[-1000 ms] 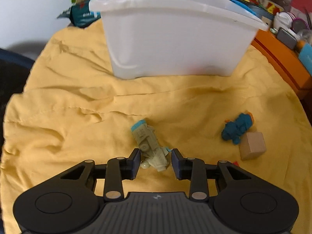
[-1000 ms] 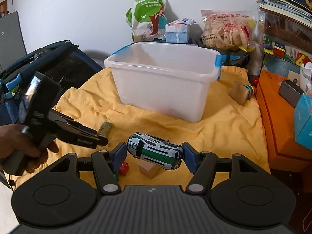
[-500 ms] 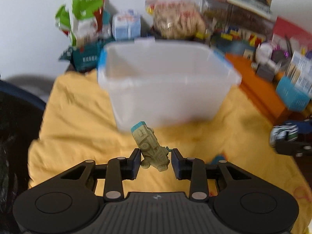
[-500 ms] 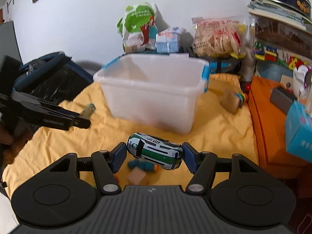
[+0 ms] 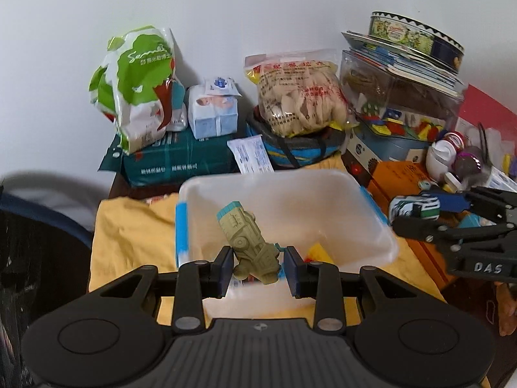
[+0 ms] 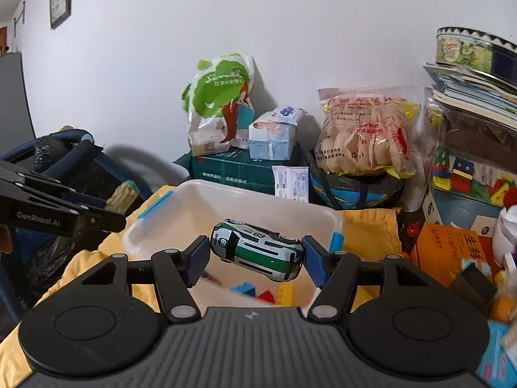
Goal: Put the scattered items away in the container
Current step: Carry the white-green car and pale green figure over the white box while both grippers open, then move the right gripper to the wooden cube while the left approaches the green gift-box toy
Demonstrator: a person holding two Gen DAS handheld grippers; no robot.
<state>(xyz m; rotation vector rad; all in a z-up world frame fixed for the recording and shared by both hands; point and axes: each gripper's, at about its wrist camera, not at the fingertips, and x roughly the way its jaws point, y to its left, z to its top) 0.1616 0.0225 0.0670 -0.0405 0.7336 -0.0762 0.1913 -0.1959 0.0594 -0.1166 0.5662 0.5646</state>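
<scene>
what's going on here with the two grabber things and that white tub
A person is tidying toys into the white plastic tub on a yellow cloth, using a handheld gripper in each hand. The left gripper is clamped on an olive-green toy vehicle, held above the tub's opening. The right gripper grips a green-and-white toy car, also over the tub. A few coloured building blocks already lie in the tub. Neither toy has been let go yet.

A lived-in home room: snack bags, stacked children's books and a wall clock.
</scene>
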